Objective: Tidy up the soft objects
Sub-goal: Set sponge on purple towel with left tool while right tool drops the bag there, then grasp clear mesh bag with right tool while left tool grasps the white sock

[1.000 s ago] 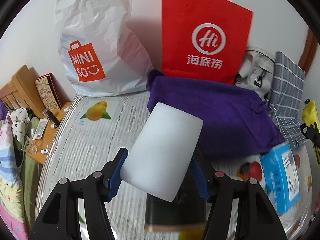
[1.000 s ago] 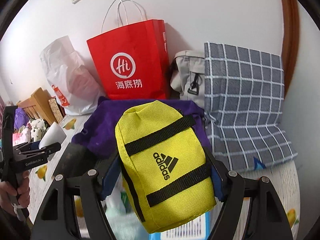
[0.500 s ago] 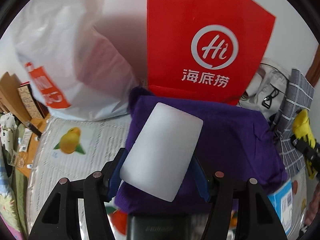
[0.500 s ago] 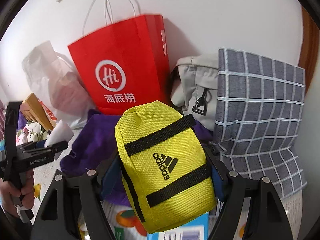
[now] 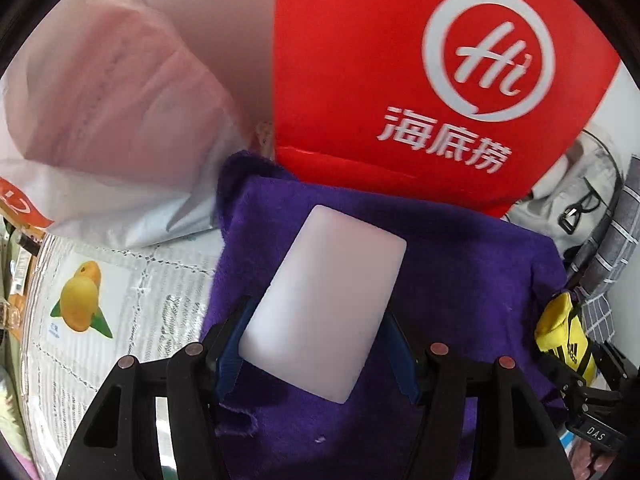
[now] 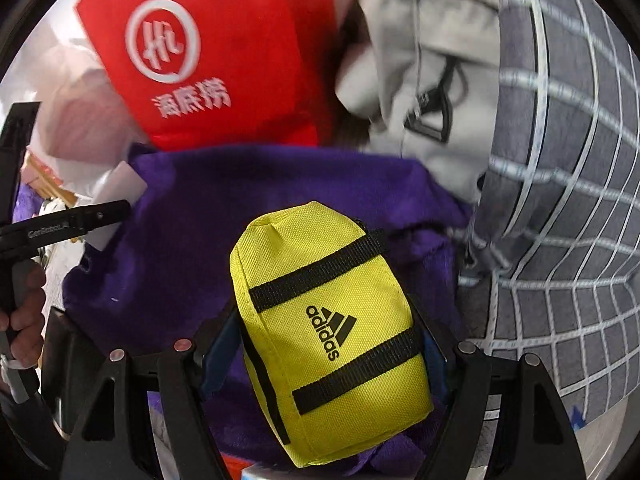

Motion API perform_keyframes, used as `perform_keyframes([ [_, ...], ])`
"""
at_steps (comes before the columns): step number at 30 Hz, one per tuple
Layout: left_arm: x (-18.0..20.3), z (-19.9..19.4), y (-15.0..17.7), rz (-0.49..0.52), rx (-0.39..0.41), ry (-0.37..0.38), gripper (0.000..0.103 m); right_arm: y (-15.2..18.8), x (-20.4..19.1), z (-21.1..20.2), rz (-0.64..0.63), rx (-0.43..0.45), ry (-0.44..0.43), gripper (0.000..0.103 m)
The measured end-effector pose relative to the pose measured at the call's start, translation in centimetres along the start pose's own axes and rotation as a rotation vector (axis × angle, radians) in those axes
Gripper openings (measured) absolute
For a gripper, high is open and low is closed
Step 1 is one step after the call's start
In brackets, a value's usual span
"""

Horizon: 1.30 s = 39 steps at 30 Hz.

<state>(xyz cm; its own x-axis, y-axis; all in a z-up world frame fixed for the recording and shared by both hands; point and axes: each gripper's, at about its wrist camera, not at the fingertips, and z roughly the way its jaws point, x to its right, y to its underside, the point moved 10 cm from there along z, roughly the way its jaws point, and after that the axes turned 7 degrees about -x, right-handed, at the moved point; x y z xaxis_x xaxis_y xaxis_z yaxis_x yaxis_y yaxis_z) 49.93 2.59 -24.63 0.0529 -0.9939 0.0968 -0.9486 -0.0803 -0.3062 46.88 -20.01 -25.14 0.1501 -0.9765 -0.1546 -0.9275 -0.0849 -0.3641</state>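
Red glossy paper forms the bag point(image 5: 420, 60) that is standing behind a fuzzy purple towel point(image 5: 460, 280); its contents are hidden. A translucent white plastic bag point(image 5: 112, 100) is slumping beside it, showing something pink inside. The left gripper point(image 5: 316, 344) is clamping a smooth white rounded block point(image 5: 324, 300) above the towel. The right gripper point(image 6: 320, 344) is squeezing a woven yellow pouch point(image 6: 328, 320) with black straps, between its blue pads.

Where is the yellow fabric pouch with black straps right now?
The yellow fabric pouch with black straps is clamped in the right gripper, above the purple fleece cloth; the left wrist view shows it at the far right edge.
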Motion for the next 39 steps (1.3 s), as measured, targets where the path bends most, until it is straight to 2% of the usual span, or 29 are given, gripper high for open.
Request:
perform_keyframes([
  [4, -0.5, 0.7, 0.0, -0.023, -0.016, 0.022, 0.061, 0.3, 0.0, 1.0, 0.01, -0.031, -0.004, 0.077],
  [11, -0.4, 1.3, -0.1, -0.036, -0.013, 0.053, 0.063, 0.1, -0.7, 0.8, -0.015, -0.007, 0.018, 0.083],
  [13, -0.7, 1.4, -0.2, -0.039, -0.012, 0.061, 0.067, 0.0, -1.0, 0.8, -0.023, -0.003, 0.017, 0.085],
  [14, -0.5, 1.4, -0.3, -0.034, -0.008, 0.06, 0.077, 0.0, -1.1, 0.8, -0.022, 0.001, 0.015, 0.087],
  [15, -0.5, 1.3, -0.3, -0.032, -0.003, 0.046, 0.082, -0.3, -1.2, 0.9, -0.02, 0.008, 0.011, 0.091],
  [17, -0.2, 1.4, -0.6, -0.03, 0.005, 0.051, 0.084, -0.6, -1.3, 0.2, -0.021, 0.034, 0.007, 0.093],
  [22, 0.6, 0.5, -0.5, -0.028, 0.009, 0.052, 0.084, -1.2, -1.2, -1.8, -0.014, 0.094, 0.027, 0.093],
  [26, 0.7, -1.3, -0.1, -0.017, 0.032, 0.033, 0.084, -0.9, -1.8, -4.2, -0.01, 0.178, 0.022, 0.093],
  [31, 1.1, -4.5, 2.3, 0.006, 0.065, 0.061, 0.084, 2.4, -4.9, -7.0, -0.083, 0.175, -0.088, 0.092],
  [32, 1.0, -5.0, 3.0, 0.011, 0.06, 0.065, 0.084, 3.1, -5.3, -7.4, -0.094, 0.175, -0.09, 0.091],
  [36, 0.3, -7.5, 6.0, 0.03, 0.074, 0.082, 0.084, 7.1, -6.4, -9.1, -0.112, 0.174, -0.077, 0.075],
  [39, -0.7, -9.0, 7.9, 0.038, 0.094, 0.064, 0.084, 10.7, -6.5, -10.3, -0.11, 0.172, -0.08, 0.071],
])
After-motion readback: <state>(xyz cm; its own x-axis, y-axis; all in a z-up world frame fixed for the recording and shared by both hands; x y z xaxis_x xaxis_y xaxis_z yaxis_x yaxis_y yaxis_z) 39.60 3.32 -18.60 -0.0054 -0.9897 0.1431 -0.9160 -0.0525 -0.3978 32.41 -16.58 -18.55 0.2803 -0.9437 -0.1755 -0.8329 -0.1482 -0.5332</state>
